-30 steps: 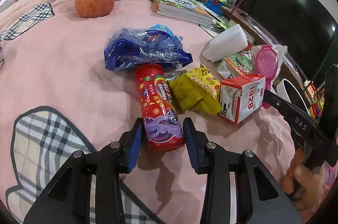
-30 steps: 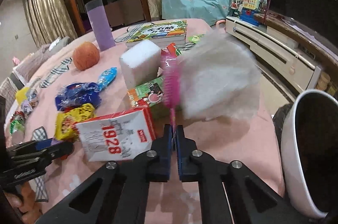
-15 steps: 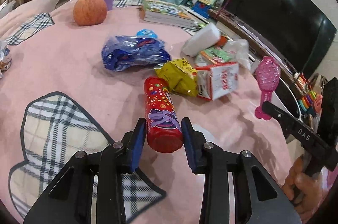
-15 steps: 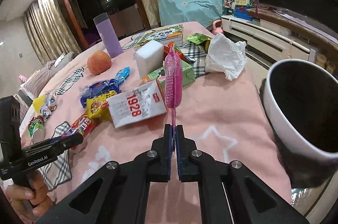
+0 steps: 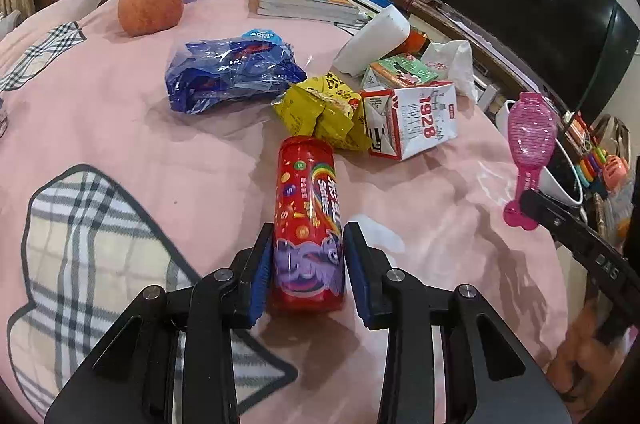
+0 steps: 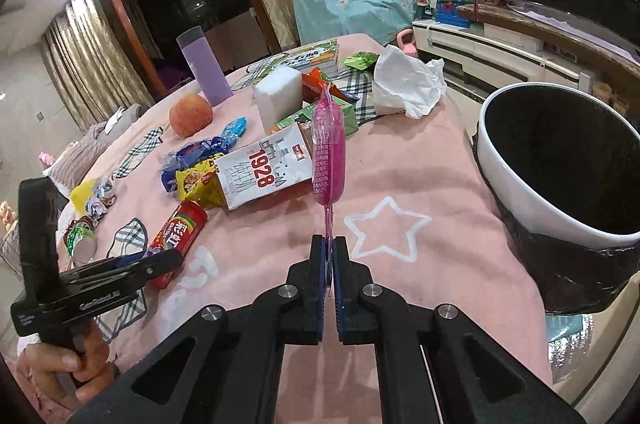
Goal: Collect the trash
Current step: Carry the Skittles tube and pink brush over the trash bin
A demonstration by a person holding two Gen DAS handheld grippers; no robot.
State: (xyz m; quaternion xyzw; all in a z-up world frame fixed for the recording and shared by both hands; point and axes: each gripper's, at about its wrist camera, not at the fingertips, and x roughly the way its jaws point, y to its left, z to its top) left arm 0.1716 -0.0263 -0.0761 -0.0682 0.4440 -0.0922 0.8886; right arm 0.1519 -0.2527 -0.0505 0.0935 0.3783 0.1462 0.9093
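The left gripper (image 5: pixel 308 266) gripped a red candy tube (image 5: pixel 307 220) lying on the pink blanket (image 5: pixel 120 128); the right gripper (image 6: pixel 330 260), clamped on a pink hairbrush (image 6: pixel 329 156), hovered beside the white bin (image 6: pixel 516 192).

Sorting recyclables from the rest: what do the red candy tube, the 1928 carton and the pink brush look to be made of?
Red candy tube: probably plastic or foil-wrapped card; its glossy printed skin catches highlights.
1928 carton: coated paperboard, judging by the folded, creased edges and matte print.
Pink brush: translucent moulded plastic; light passes through its ribbed head.
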